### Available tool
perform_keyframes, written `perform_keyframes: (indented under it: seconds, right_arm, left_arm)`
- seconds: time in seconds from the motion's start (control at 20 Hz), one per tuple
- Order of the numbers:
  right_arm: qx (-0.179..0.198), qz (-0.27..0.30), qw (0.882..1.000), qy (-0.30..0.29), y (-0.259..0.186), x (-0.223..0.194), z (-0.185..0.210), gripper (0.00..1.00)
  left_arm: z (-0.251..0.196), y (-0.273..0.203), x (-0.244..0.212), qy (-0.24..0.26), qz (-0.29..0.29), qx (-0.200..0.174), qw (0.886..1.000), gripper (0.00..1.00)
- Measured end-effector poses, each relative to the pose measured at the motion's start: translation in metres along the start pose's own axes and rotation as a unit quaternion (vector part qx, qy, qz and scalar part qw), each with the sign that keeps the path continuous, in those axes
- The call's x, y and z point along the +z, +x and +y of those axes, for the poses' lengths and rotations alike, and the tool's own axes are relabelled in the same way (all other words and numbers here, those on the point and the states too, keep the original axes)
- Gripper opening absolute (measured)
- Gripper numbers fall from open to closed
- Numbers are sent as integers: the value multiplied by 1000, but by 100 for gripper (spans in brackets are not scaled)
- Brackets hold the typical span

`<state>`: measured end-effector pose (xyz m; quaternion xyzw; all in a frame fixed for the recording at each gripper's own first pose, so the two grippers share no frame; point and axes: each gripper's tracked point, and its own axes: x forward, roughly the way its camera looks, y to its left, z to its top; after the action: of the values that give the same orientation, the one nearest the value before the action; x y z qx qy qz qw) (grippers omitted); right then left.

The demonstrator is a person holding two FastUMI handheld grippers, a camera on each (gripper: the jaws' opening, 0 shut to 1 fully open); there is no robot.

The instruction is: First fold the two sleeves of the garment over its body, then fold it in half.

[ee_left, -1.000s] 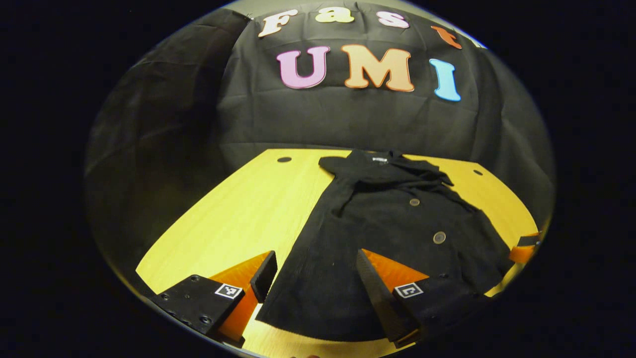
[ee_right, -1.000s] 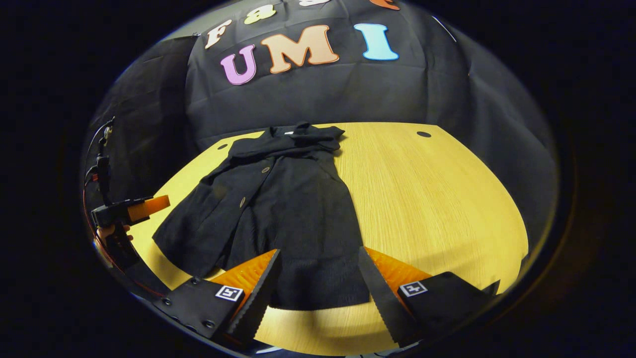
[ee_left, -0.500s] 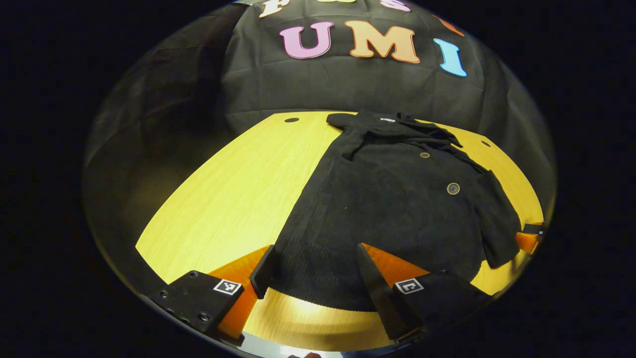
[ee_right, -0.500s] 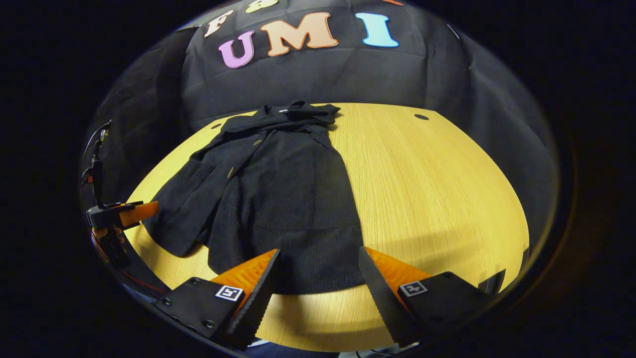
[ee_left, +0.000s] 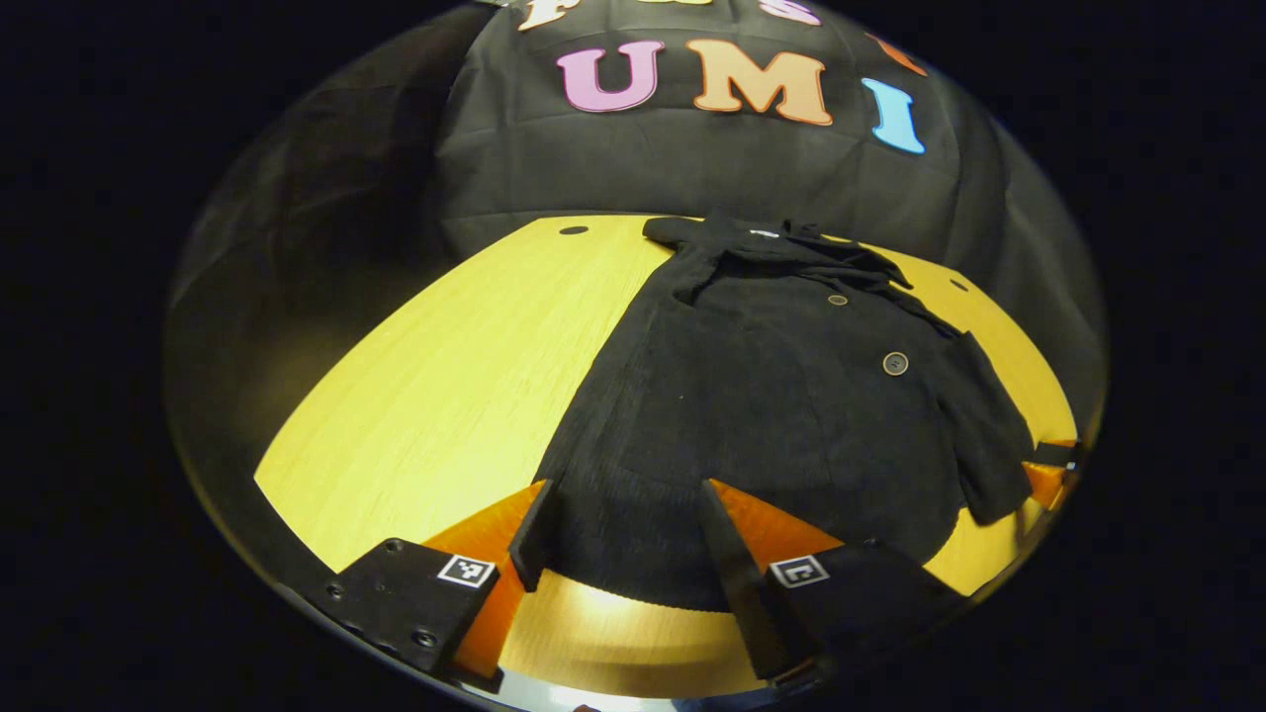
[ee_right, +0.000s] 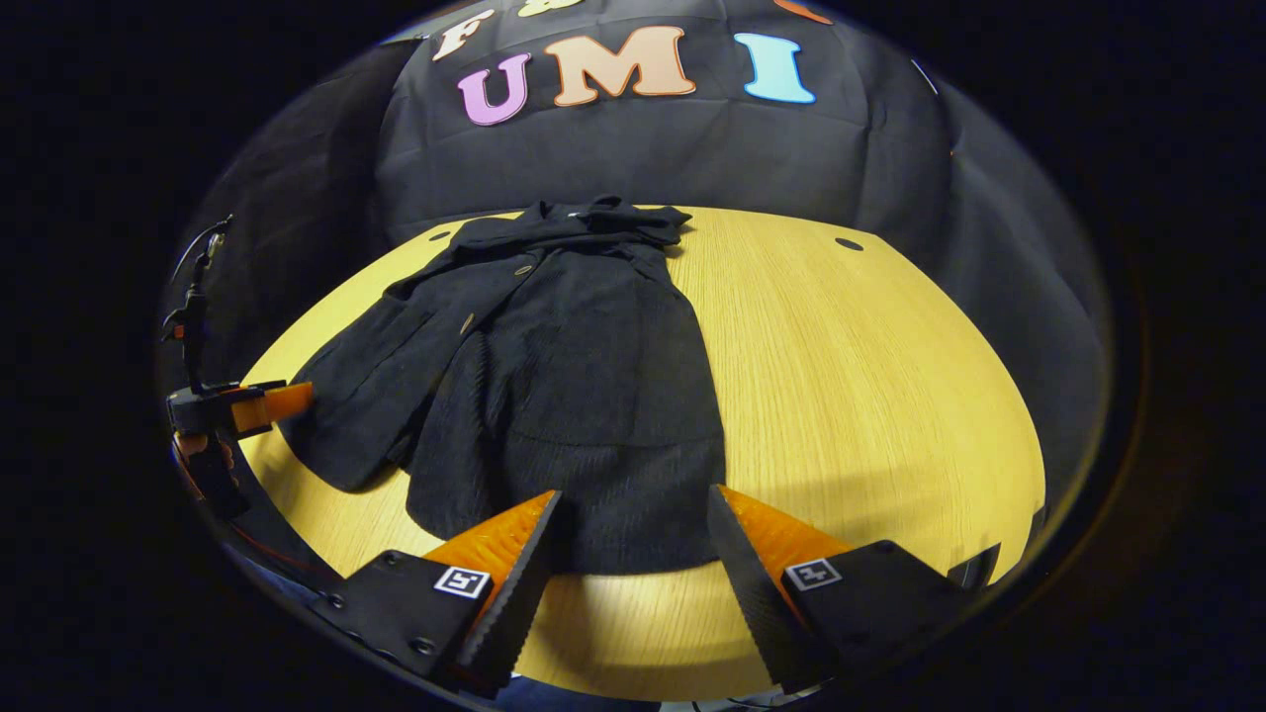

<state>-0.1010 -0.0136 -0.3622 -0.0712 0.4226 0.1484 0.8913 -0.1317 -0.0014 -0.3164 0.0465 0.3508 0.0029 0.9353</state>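
Note:
A black button-front garment [ee_left: 781, 396] lies flat on the yellow wooden table [ee_left: 445, 376], collar at the far end and hem toward me. Both sleeves lie folded in over its body. My left gripper [ee_left: 623, 489] is open, and the hem's left part lies between its fingers. In the right gripper view the garment [ee_right: 564, 366] stretches away from my right gripper [ee_right: 633, 494], which is open over the hem's right part. I cannot tell whether either gripper touches the cloth. The left gripper [ee_right: 242, 407] and the hand holding it show at the left, and the right gripper [ee_left: 1046, 475] at the far right.
Bare table [ee_right: 870, 396] spreads to the right of the garment and also to its left. Small dark holes [ee_left: 573, 229] [ee_right: 848, 243] mark the table's far corners. Black cloth walls close the booth behind the table. The table's near edge runs just under my fingers.
Both grippers have drawn back toward the table's near edge, from over the garment's lower body to its hem. Both stayed open. The garment lies as before.

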Motion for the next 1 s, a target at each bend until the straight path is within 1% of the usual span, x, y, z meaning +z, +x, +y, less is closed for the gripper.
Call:
perform_keyframes:
  seconds: [0.05,0.1,0.15,0.2,0.25,0.3,0.35,0.4,0.45,0.5,0.55,0.65,0.7,0.75,0.85,1.0]
  right_arm:
    - [2,-1,1000,-4,-1,-1,4,84]
    - [10,1,1000,-5,0,-1,8,83]
    - [20,1,1000,-5,0,0,16,75]
    - [20,0,1000,-8,2,1,19,61]
    - [26,2,1000,-12,3,1,20,47]
    - [30,6,1000,-5,-4,0,23,47]
    - [34,3,999,1,-1,2,25,32]
    - [39,11,999,7,-1,0,29,30]
    - [39,9,999,8,1,1,28,17]
    - [40,14,999,6,5,1,30,17]
    - [38,15,999,1,4,2,31,10]
    - [37,17,999,-5,3,3,34,10]
    - [41,19,999,-8,3,3,37,2]
    - [47,20,999,-11,3,2,41,5]
    - [53,21,998,-7,4,5,45,5]
    - [55,13,998,15,-3,16,48,6]
  left_arm:
    - [-3,-1,-2,1,4,-1,1000,83]
    - [-6,-1,-2,1,4,-3,1000,80]
    - [-9,-1,-1,2,5,-4,1000,68]
    - [-14,-2,1,4,2,-7,1000,64]
    - [-19,0,1,7,1,-11,1000,48]
    - [-22,2,-1,12,1,-13,1000,37]
    - [-24,0,0,15,2,-16,1000,27]
    - [-27,1,0,19,4,-16,1000,19]
    - [-27,2,0,23,6,-16,1000,8]
    - [-27,1,2,26,8,-17,999,5]
    - [-28,1,0,28,13,-19,999,1]
    - [-28,2,1,28,17,-25,999,0]
    - [-28,2,2,28,18,-27,999,0]
    - [-28,1,1,31,20,-28,999,0]
    - [-27,3,3,40,23,-27,999,0]
    - [-27,2,5,29,32,-33,999,0]
